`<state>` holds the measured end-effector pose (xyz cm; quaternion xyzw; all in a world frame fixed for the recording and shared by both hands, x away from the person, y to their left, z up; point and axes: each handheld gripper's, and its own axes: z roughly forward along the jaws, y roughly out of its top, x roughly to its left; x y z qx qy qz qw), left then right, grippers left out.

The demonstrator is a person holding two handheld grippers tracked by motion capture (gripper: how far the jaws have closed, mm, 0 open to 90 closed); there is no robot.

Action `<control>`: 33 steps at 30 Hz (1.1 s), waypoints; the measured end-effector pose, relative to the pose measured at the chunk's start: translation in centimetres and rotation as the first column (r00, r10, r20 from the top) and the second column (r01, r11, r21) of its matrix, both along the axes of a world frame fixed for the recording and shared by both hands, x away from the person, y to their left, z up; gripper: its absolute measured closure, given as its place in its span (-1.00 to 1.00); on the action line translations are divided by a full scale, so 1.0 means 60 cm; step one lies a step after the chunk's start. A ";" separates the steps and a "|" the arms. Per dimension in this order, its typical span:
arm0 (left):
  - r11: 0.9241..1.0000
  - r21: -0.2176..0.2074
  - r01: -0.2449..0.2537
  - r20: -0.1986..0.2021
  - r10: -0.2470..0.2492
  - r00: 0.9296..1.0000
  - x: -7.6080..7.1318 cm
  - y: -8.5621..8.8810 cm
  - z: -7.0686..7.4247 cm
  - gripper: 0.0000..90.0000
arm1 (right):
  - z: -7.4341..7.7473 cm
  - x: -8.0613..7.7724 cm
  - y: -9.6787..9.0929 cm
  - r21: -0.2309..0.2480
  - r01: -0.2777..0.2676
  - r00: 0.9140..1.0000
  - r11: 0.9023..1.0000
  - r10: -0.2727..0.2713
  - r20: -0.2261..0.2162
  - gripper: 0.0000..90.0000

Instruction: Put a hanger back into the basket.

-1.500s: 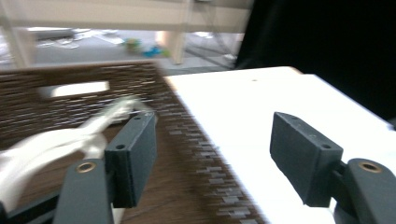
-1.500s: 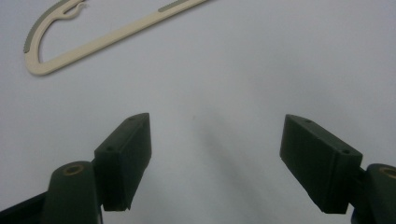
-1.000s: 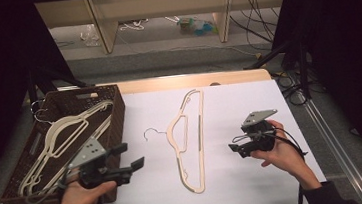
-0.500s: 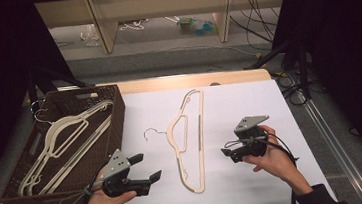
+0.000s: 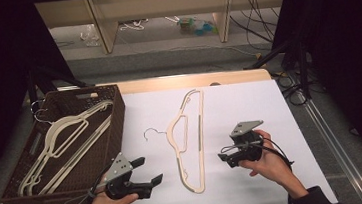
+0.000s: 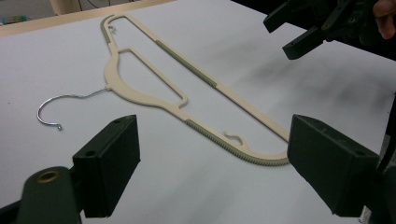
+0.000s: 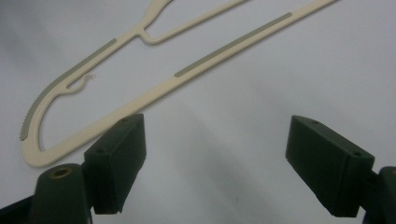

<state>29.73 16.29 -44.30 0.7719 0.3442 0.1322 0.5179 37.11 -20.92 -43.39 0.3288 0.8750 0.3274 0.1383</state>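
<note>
Left gripper (image 5: 148,171): jaws just opened, empty | right gripper (image 5: 223,155): jaws apart, empty | risk: flat hanger (image 5: 188,140) skids if pinched shallowly.

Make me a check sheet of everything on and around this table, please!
Surface: white table top, flat, with a wooden strip along the far edge.
Job's things: one cream hanger with a metal hook lies flat in the middle, untouched.
Clutter: brown basket on the left edge holding more cream hangers.
Grippers: left claw has just been opening and stands open beside the hanger's near end, nothing between the jaws; right claw open too, on the hanger's other side.
Cables: one trails from each claw; more lie on the floor behind.
Surroundings: wooden shelf legs and small litter on the floor beyond, dark curtains at both sides.
</note>
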 end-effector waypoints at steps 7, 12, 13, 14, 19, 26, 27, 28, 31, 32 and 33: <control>1.000 0.003 0.008 -0.005 -0.008 1.000 0.001 -0.001 -0.003 -0.63 | -0.002 0.001 0.004 0.018 0.013 1.000 1.000 -0.013 0.001 -0.54; 1.000 0.010 0.006 0.002 -0.006 1.000 0.000 -0.003 -0.002 -0.63 | -0.004 0.003 0.008 -0.002 0.004 1.000 1.000 -0.004 -0.002 -0.56; 1.000 0.015 0.013 0.002 -0.013 1.000 0.000 -0.003 -0.003 -0.63 | -0.007 0.003 0.012 0.001 0.010 1.000 1.000 -0.010 0.011 -0.56; 1.000 0.025 0.015 0.002 -0.015 1.000 0.000 -0.002 -0.004 -0.63 | -0.009 0.003 0.020 -0.003 0.009 1.000 1.000 -0.009 0.006 -0.58; 1.000 0.022 0.012 -0.007 -0.012 1.000 -0.001 -0.001 -0.007 -0.63 | -0.010 0.007 0.037 -0.021 0.017 1.000 1.000 -0.017 -0.010 -0.62; 1.000 0.021 0.009 -0.009 -0.009 1.000 0.000 0.001 -0.010 -0.63 | -0.022 0.032 0.068 -0.067 0.037 0.997 0.997 -0.041 -0.059 -0.63; 1.000 0.023 0.012 -0.008 -0.012 1.000 0.001 0.001 -0.010 -0.63 | -0.022 0.032 0.068 -0.067 0.037 0.997 0.997 -0.041 -0.059 -0.63; 1.000 0.021 0.009 -0.013 -0.009 1.000 0.001 0.000 -0.010 -0.63 | -0.024 0.040 0.074 -0.076 0.028 0.997 0.997 -0.033 -0.068 -0.62; 1.000 0.021 0.017 -0.015 -0.016 1.000 0.001 0.000 -0.011 -0.63 | -0.026 0.048 0.084 -0.093 0.043 0.994 0.995 -0.052 -0.100 -0.62; 1.000 0.023 0.019 -0.013 -0.018 1.000 0.001 0.000 -0.011 -0.63 | -0.027 0.057 0.092 -0.106 0.063 0.990 0.992 -0.076 -0.122 -0.61; 1.000 0.023 0.019 -0.014 -0.019 1.000 0.001 0.000 -0.011 -0.63 | -0.027 0.061 0.094 -0.117 0.061 0.989 0.991 -0.076 -0.123 -0.62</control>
